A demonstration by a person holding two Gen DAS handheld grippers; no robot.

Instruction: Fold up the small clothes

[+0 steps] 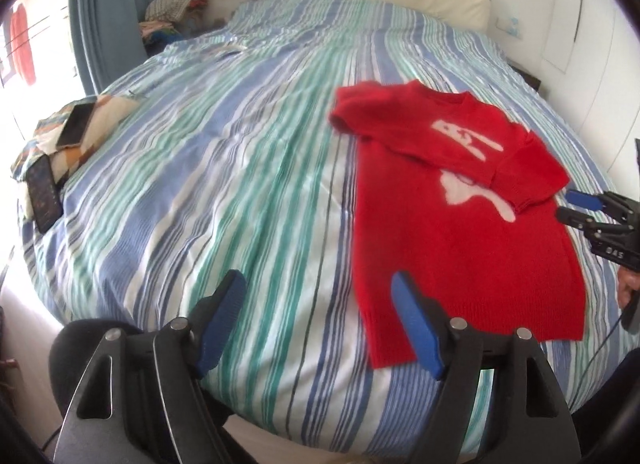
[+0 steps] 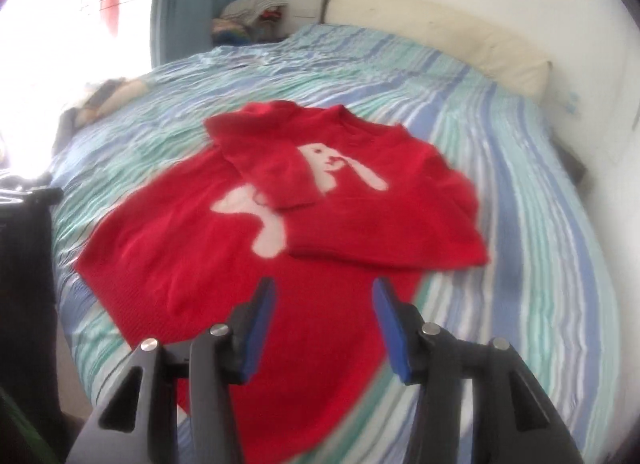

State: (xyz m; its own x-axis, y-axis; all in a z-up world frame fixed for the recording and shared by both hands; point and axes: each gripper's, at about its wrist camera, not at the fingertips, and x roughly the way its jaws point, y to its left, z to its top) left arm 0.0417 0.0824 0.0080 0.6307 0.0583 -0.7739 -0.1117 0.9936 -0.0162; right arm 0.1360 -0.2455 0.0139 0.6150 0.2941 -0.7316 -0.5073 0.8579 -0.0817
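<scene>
The left claw (image 1: 318, 296) gaped wide and empty over the striped bed (image 1: 200, 168), beside the sweater's (image 1: 452, 224) hem. The right claw (image 2: 324, 300) hung spread and empty above the sweater (image 2: 192, 256), both sleeves folded across its front.

red knit sweater (image 1: 460, 232) with a white bunny on front, flat on the bed's near edge, both sleeves folded in

Left gripper (image 1: 318, 288): black triangular arms with cut-out slots, round silver pins behind the fingers, blue pads (image 1: 416, 328). Right gripper (image 2: 324, 296) matches: black frame, silver pins, blue pads (image 2: 394, 328), pale lettering on its housing.
</scene>
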